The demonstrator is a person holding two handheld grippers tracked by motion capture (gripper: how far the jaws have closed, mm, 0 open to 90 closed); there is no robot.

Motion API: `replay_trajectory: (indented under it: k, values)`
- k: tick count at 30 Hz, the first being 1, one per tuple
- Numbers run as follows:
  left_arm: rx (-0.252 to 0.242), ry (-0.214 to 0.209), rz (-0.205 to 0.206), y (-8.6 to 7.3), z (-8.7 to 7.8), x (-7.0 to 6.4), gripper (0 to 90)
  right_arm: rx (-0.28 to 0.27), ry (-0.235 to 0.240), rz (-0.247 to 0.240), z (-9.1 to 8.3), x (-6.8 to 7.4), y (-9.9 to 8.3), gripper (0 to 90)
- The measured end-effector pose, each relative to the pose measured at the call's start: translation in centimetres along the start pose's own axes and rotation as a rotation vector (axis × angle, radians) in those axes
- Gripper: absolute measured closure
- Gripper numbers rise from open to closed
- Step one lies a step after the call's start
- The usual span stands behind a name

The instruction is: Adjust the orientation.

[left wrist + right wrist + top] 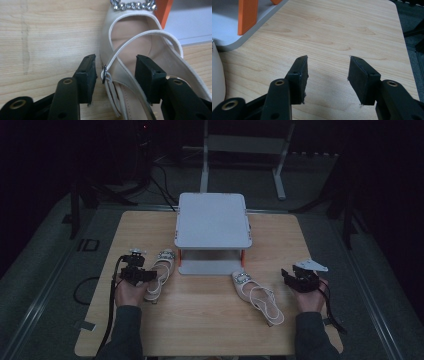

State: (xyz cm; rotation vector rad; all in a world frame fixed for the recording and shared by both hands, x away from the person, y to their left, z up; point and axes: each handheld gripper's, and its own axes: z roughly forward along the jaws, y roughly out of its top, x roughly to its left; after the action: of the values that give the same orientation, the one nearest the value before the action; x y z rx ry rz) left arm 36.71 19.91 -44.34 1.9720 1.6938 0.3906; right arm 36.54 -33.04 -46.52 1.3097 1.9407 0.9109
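Left gripper (pixel 150 275): jaws apart, set astride the side wall of the left shoe (pixel 160 275), one jaw outside it over bare wood, the other over the insole. No clamping is visible. In the left gripper view the gripper (pixel 116 75) has the small strap buckle (pixel 104 74) lying between its jaws, and the shoe (pixel 130 45) points away toward the stand, with its jewelled trim (pixel 133 5) at the toe.

Left shoe: lies on the table (pixel 200 320) toward the left edge, toe just beside the stand's (pixel 212 220) lower shelf.

Right shoe (pixel 257 295): lies on its own near the middle of the table, toe close to the stand's front right corner, heel toward the near edge.

Right gripper (pixel 286 276): jaws apart, holding nothing, near the right edge, clear of the right shoe. In the right gripper view the gripper (pixel 328 75) looks over bare wood, with an orange leg (pixel 247 15) of the stand at upper left.
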Motion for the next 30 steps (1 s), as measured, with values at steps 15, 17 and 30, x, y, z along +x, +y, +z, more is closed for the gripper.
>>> replay_trajectory:
  k: [15,17,30]
  values:
    - [-0.004,0.026,0.008,0.8,0.5,-1.4,42.6,0.003,0.001,-0.002,0.1,0.0,0.0,49.5]
    - [0.012,0.039,0.000,0.8,0.8,-1.2,42.8,0.003,0.001,0.000,0.1,0.0,-0.1,49.5]
    - [0.034,-0.082,-0.182,0.5,1.3,1.7,77.5,0.002,-0.001,0.005,0.0,-0.2,-0.1,49.3]
